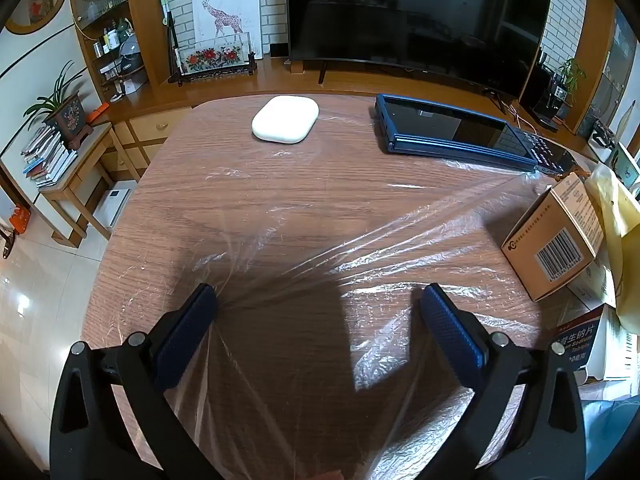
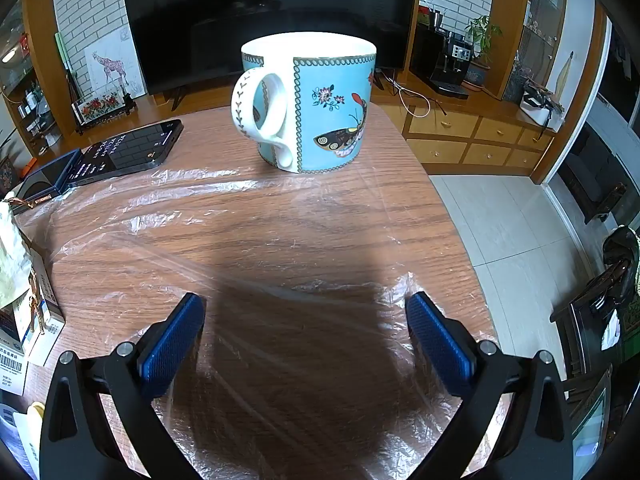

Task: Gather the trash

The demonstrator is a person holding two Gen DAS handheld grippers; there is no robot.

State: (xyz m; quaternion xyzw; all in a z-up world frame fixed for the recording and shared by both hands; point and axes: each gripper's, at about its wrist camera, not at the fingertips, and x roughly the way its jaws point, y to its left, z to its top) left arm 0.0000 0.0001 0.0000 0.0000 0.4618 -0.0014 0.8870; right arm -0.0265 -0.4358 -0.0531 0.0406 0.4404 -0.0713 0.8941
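Clear plastic film (image 1: pixel 320 216) lies spread across the wooden table (image 1: pixel 192 184), crinkled and catching the light, and that is most likely the trash here. It runs under both tools and reaches out toward the mug (image 2: pixel 306 104) and the phone (image 1: pixel 460 132).

The left tool (image 1: pixel 318 300) hangs over the near edge, angled down, jaws spread wide, nothing pinched. Its left pad looks to be just touching a ridge of film, with creases fanning out from there. The right tool (image 2: pixel 306 308) is spread wide too, empty, over a wrinkled patch with the mug well ahead.

Now the risks. The film seems to run right up to the mug, and whether it goes underneath I cannot tell. If it does, a hard tug could drag or tip that mug. Same worry on the left: the phone seems to sit on the sheet, and the white case (image 1: pixel 285 119) stands near its far edge, so a pull could slide either. The film is thin and flat, so pads may close on bare table and slip off. Boxes (image 1: pixel 554 232) crowd one side and could snag a gathered sheet.
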